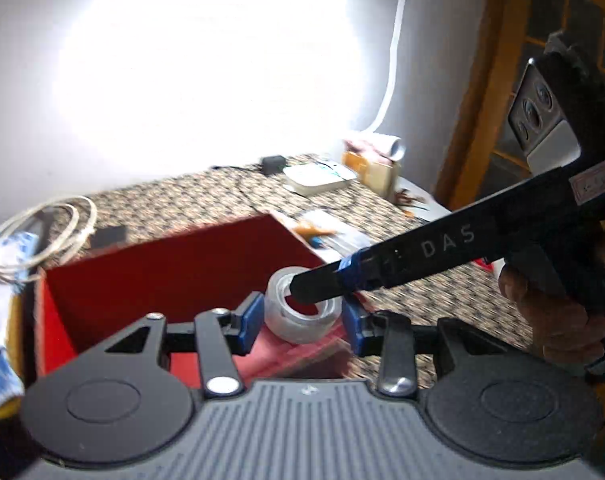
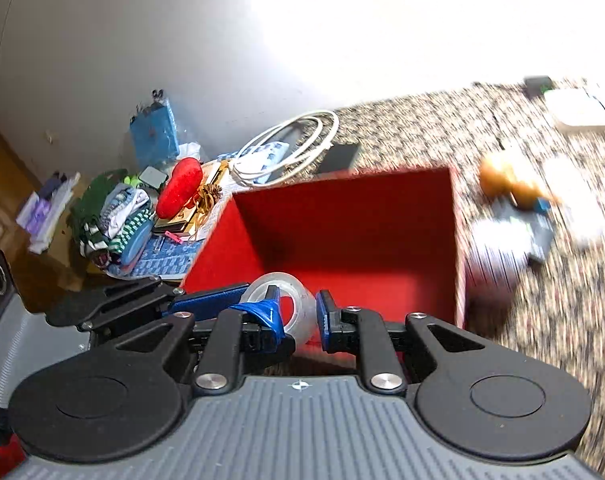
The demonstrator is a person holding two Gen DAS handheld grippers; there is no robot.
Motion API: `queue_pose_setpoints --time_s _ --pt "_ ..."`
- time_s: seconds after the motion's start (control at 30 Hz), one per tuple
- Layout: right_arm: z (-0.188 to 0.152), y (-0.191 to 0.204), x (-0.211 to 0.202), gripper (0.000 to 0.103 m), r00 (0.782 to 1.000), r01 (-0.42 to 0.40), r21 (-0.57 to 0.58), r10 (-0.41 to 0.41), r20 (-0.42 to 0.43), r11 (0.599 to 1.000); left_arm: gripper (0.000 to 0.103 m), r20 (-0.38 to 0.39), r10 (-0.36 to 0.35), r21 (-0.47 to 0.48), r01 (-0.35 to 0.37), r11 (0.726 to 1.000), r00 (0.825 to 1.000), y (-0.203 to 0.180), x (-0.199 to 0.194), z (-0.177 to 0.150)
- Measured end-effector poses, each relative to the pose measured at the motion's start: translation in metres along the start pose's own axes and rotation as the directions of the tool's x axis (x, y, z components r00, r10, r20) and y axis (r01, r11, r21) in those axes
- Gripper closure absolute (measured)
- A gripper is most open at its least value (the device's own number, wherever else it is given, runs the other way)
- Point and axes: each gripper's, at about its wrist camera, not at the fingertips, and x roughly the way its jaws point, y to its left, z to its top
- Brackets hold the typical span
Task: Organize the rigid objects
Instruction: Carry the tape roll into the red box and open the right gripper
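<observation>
— Both claws, left claw (image 1: 302,314) and right claw (image 2: 300,318), are pinching one tape roll (image 1: 302,308) over the red box (image 1: 162,272)'s near edge.
— Box is looking empty; items are waiting along the surface (image 2: 542,320)'s right side.

A lived-in home room: patterned tablecloth (image 2: 442,136), folded clothes pile (image 2: 110,216), wooden door (image 1: 542,80), coiled cable (image 2: 290,140).

A: The box (image 2: 342,232) is bright red inside, and the tape roll (image 1: 300,306) is clear, almost milky.

B: The gripper pads (image 1: 249,322) are blue on black arms. The tablecloth (image 1: 174,196) has a speckled brown, black and cream pattern.

A: The coiled cable (image 2: 290,144) is white.
</observation>
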Motion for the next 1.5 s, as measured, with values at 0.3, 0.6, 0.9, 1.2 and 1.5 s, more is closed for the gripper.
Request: queue_pose_setpoints --time_s 0.3,0.6,0.9,1.2,1.5 --pt "0.051 0.002 0.111 0.103 0.978 -0.005 -0.086 -0.013 -0.207 0.996 0.065 -0.161 0.106 -0.137 -0.128 0.982 0.981 0.081 0.061 0.004" --pt "0.062 -0.014 0.203 0.103 0.903 -0.09 -0.046 0.062 -0.426 0.995 0.065 -0.395 0.17 -0.283 -0.295 0.912 0.903 0.131 0.122 -0.006" --pt "0.064 -0.015 0.25 0.103 0.87 -0.126 0.001 0.111 -0.48 0.992 0.068 -0.512 0.174 -0.42 -0.422 0.804 0.841 0.166 0.13 -0.007" --pt "0.072 -0.015 0.235 0.103 0.903 -0.112 -0.066 0.073 -0.424 0.992 0.067 -0.392 0.231 -0.402 -0.392 0.827 0.891 0.148 0.091 0.002" --pt "0.062 -0.022 0.214 0.103 0.877 0.036 -0.218 -0.135 -0.462 0.975 0.064 -0.299 0.269 -0.353 -0.368 0.86 0.916 0.122 0.042 -0.002"
